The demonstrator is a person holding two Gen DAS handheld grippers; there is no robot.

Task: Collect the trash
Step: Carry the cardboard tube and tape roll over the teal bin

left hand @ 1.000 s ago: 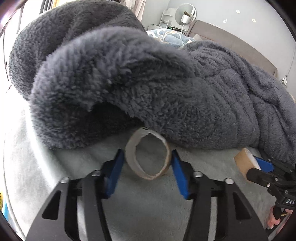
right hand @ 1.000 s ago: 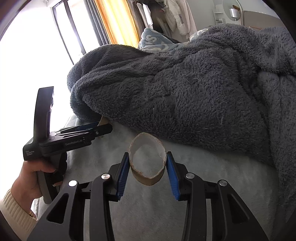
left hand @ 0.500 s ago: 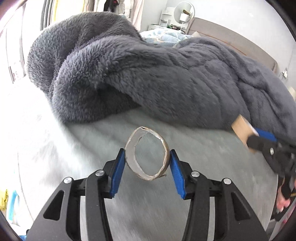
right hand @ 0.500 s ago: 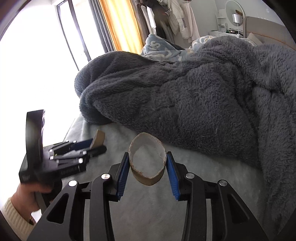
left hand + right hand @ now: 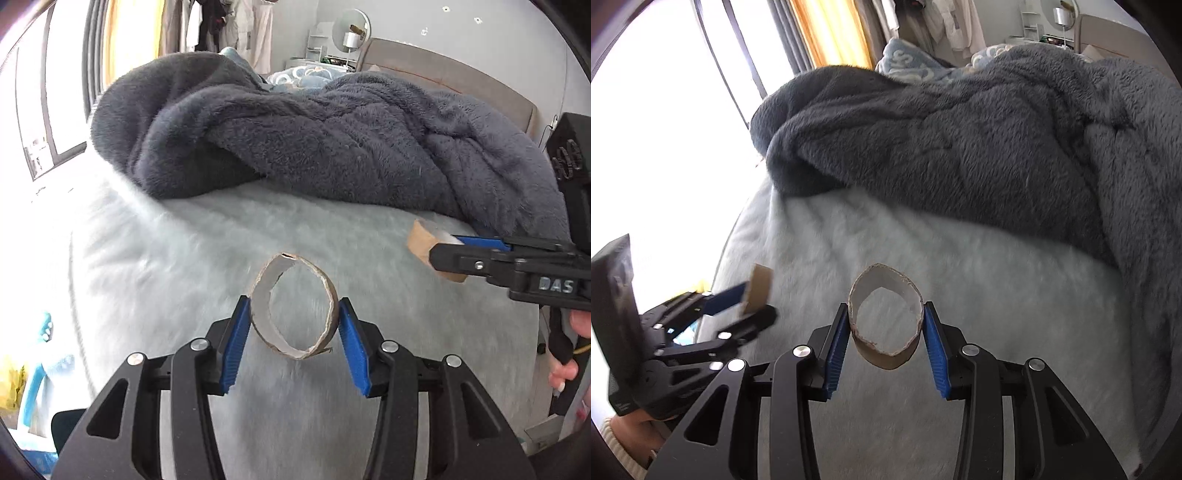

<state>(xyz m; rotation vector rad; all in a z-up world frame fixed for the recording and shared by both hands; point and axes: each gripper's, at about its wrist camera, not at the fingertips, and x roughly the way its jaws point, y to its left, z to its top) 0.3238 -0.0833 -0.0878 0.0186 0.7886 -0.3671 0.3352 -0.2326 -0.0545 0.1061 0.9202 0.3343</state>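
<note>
left hand-held gripper clamps torn cardboard ring | right hand-held gripper clamps cardboard tube | only right view shows window

The left tool pinches a squashed cardboard ring between its blue pads, held above the pale bed. At the right, the right tool grips a second cardboard tube. A dark grey fleece blanket lies heaped across the bed's far side.
</note>
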